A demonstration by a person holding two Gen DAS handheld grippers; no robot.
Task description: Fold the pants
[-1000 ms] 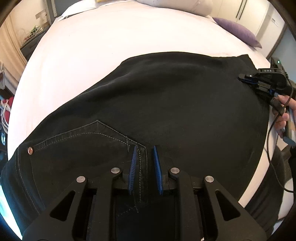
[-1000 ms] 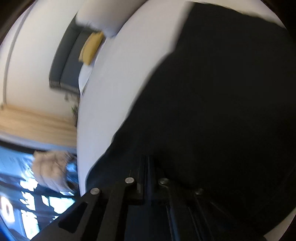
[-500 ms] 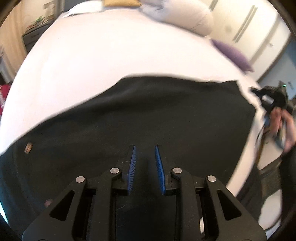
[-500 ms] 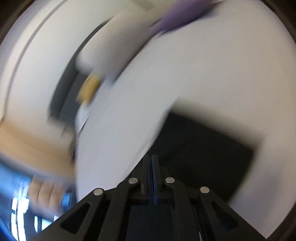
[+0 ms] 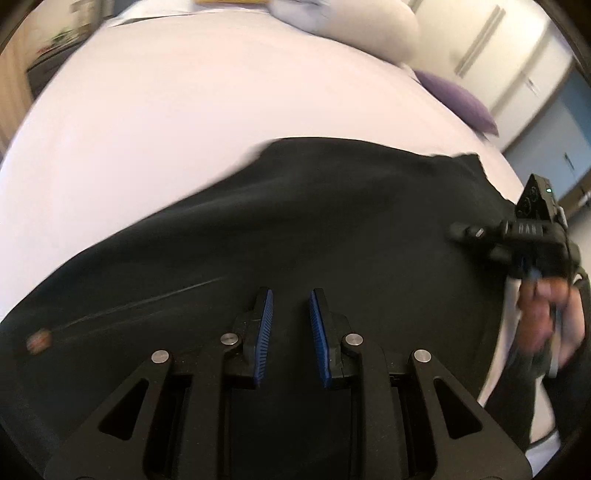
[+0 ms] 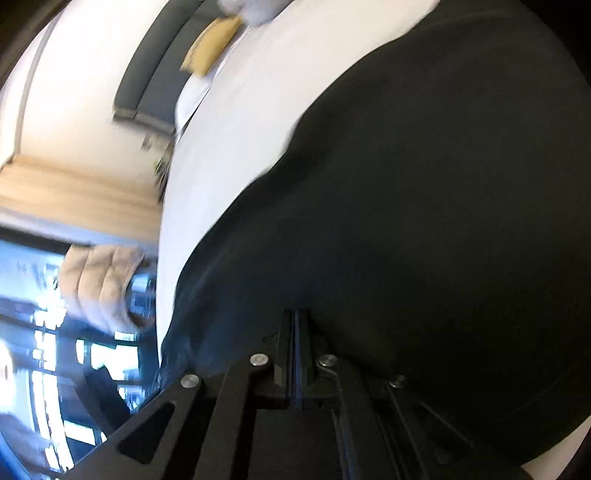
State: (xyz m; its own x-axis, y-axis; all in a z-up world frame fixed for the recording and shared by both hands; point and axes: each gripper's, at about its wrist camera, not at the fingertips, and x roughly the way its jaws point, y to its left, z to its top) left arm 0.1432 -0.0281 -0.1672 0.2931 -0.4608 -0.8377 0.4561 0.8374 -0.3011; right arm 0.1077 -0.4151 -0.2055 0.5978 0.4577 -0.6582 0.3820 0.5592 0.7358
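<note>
Two grippers are working black denim pants (image 5: 295, 229) lying across the white bed (image 5: 184, 122). Left gripper (image 5: 291, 328), fingers slightly spread over cloth; whether it's pinching, unclear. Right gripper (image 6: 297, 347), fingers pressed together at the far-right hem, probably for folding.

- Beyond the pants (image 5: 295, 229) the bed (image 5: 184, 129) lies bare and open.
- Pillows (image 5: 354, 22) and a purple cushion (image 5: 458, 99) line its far edge.
- The right gripper (image 5: 458, 232) crowds the pants' right end.

A home bedroom: white-sheeted bed (image 5: 184, 147), pillows (image 5: 369, 26), closet doors (image 5: 491, 44), grey headboard (image 6: 155, 70).
</note>
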